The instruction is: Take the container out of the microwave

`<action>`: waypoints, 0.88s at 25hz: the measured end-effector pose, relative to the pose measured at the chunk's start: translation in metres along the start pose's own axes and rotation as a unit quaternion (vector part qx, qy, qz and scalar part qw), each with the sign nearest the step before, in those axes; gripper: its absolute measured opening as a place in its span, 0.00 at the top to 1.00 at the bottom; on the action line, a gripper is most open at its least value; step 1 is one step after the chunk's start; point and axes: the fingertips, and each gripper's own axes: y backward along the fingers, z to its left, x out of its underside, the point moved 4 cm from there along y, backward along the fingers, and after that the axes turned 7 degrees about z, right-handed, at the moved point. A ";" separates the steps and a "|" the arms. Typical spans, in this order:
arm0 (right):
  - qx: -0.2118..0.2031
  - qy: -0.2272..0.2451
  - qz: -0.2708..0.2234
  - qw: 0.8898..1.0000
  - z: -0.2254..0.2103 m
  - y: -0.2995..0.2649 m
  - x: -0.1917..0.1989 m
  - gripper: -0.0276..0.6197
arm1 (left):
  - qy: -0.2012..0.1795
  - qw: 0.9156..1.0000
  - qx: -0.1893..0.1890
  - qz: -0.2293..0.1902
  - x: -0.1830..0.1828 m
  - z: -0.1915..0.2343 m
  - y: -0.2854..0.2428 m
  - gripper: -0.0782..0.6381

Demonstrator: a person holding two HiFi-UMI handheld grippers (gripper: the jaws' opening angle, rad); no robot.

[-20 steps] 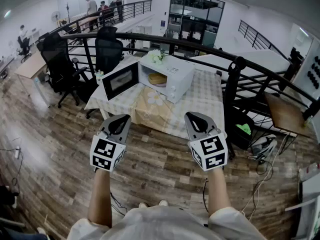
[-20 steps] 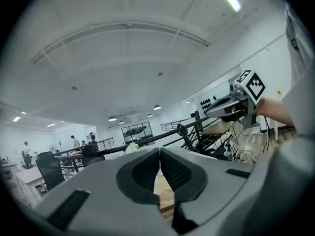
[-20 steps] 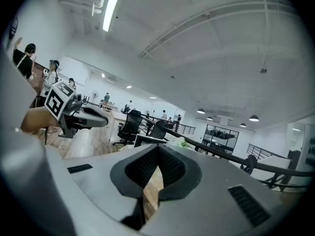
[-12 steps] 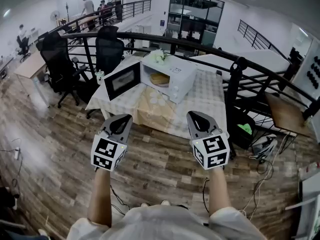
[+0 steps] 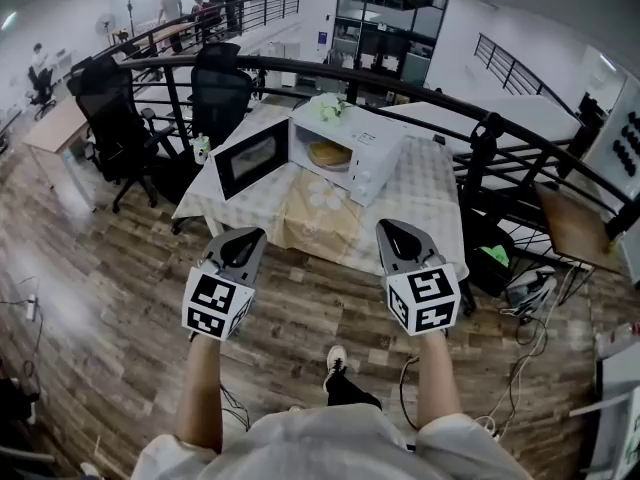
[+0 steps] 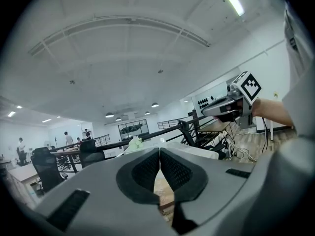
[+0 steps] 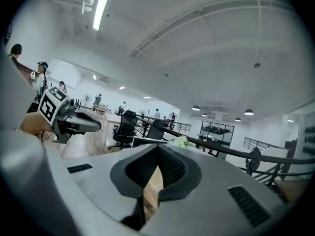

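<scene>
A white microwave (image 5: pixel 368 140) stands on a table with a checked cloth (image 5: pixel 425 200), its door (image 5: pixel 250 158) swung open to the left. Inside sits a round tan container (image 5: pixel 328 154). Both grippers hover over the wooden floor, short of the table and apart from the microwave. My left gripper (image 5: pixel 249 234) is shut with nothing between its pads, which meet in the left gripper view (image 6: pixel 160 152). My right gripper (image 5: pixel 386 227) is shut and empty too, with its pads together in the right gripper view (image 7: pixel 157 149).
A black curved railing (image 5: pixel 478 133) runs behind and to the right of the table. Two office chairs (image 5: pixel 218 96) stand at the left, a small bottle (image 5: pixel 203 149) on the table's left corner, flowers (image 5: pixel 330 106) on the microwave. Cables and a green item (image 5: pixel 490 257) lie on the floor at right.
The table and microwave have come closer in the head view, and a foot has stepped forward below. Both grippers keep their pose, shut.
</scene>
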 end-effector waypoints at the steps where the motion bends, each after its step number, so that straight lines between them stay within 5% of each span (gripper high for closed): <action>1: 0.000 0.006 0.003 1.000 -0.001 -0.008 -0.001 0.94 | 0.002 1.000 -0.001 0.001 0.002 0.005 -0.005 0.86; 11: -0.014 0.000 -0.010 1.000 -0.053 -0.110 -0.008 0.94 | 0.013 1.000 -0.020 0.016 0.007 0.060 -0.088 0.86; 22: -0.046 -0.002 -0.009 0.999 -0.175 -0.254 -0.022 0.94 | 0.032 0.999 -0.036 0.021 -0.027 0.126 -0.262 0.86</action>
